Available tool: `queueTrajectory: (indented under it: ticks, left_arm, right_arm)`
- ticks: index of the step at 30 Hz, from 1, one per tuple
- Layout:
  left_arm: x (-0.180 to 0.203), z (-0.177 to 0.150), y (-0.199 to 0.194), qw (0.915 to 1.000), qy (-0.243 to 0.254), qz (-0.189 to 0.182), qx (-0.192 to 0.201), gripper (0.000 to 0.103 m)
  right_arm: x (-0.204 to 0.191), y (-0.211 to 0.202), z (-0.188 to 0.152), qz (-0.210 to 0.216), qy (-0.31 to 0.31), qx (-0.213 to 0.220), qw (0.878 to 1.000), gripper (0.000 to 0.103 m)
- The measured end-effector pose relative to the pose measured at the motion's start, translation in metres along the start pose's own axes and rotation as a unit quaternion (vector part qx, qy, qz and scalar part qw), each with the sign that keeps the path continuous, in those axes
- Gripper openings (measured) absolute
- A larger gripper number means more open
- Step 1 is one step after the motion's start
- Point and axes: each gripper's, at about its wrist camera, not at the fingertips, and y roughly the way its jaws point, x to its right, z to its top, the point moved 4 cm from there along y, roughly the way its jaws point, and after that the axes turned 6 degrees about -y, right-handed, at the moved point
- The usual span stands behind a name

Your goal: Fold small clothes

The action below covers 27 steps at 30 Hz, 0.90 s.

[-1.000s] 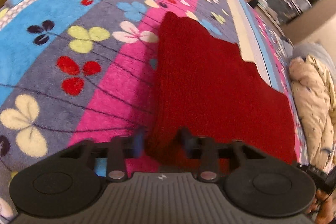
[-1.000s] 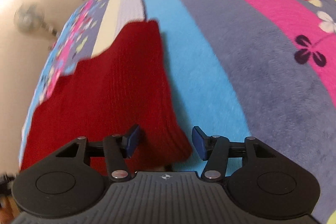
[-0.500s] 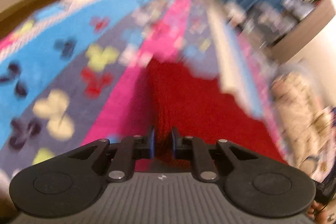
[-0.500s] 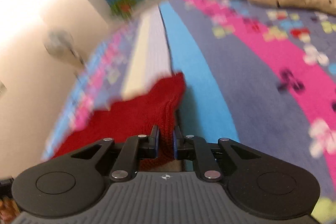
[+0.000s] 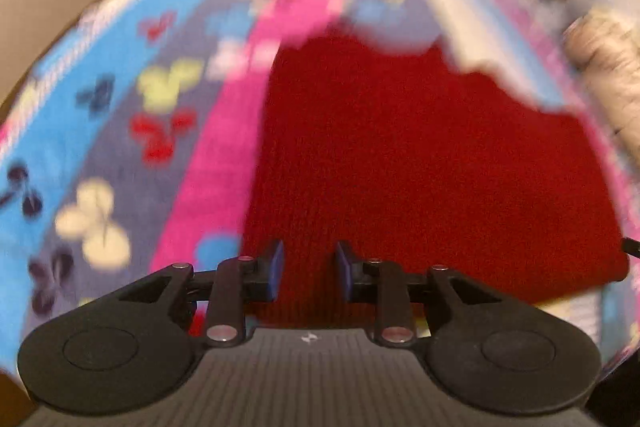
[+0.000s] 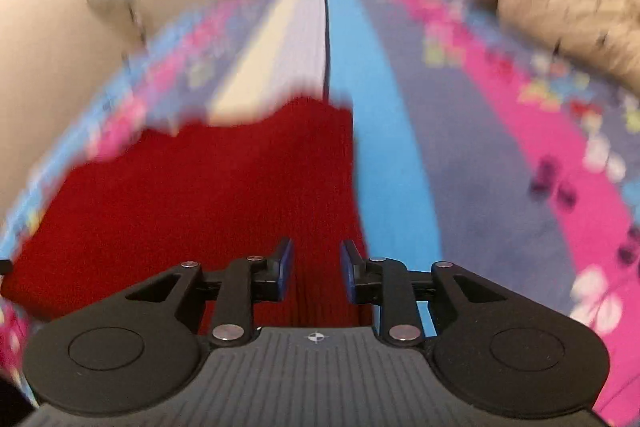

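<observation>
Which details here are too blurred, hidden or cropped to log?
- Left wrist view: near hem of the red garment hidden under the left gripper.
- Right wrist view: garment's left edge cut by the frame; hem hidden behind the right gripper.
- Both views: motion blur smears the blanket pattern and background.

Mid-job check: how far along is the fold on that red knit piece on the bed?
Done: the red knit garment lies spread flat on the flowered blanket, with no fold showing yet. In hand: the left gripper and right gripper sit at its two near corners; both jaws have just been opening, with red cloth in the gaps but not pinched. Left: regrip, fold over and flatten, probably.
</observation>
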Motion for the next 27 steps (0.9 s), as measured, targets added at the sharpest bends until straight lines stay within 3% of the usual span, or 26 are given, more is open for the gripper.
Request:
queueTrajectory:
  ticks: [2, 3, 6, 9, 11, 16, 21, 27]
  left_arm:
    - [0.005, 0.004, -0.002, 0.9999, 0.001, 0.004, 0.011, 0.032]
    - [0.007, 0.008, -0.007, 0.9996, 0.004, 0.003, 0.029, 0.032]
    - [0.011, 0.008, -0.021, 0.9979, 0.012, -0.009, 0.062, 0.034]
    - [0.008, 0.004, 0.001, 0.9999, 0.000, 0.002, 0.011, 0.038]
    - [0.007, 0.003, 0.002, 0.9999, 0.006, 0.006, 0.009, 0.040]
    - [0.010, 0.006, -0.015, 0.9980, 0.009, -0.010, 0.061, 0.060]
    - [0.007, 0.004, -0.028, 0.9965, -0.004, -0.017, 0.081, 0.060]
    - [-0.005, 0.001, -0.037, 0.9948, -0.043, -0.014, 0.092, 0.061]
  right_arm:
    - [0.004, 0.025, -0.013, -0.043, -0.016, -0.065, 0.997, 0.028]
    - [0.005, 0.028, -0.013, -0.049, -0.016, -0.070, 0.996, 0.035]
    - [0.007, 0.017, -0.003, -0.041, -0.006, -0.036, 0.998, 0.036]
    - [0.009, 0.028, -0.009, -0.050, -0.010, -0.055, 0.997, 0.036]
    - [0.009, 0.032, -0.013, -0.052, -0.012, -0.071, 0.996, 0.039]
    - [-0.003, 0.014, -0.002, -0.073, -0.035, -0.016, 0.997, 0.041]
    - [-0.004, -0.005, 0.009, -0.082, -0.037, 0.051, 0.995, 0.045]
    - [-0.012, -0.012, 0.011, -0.070, -0.042, 0.070, 0.994, 0.048]
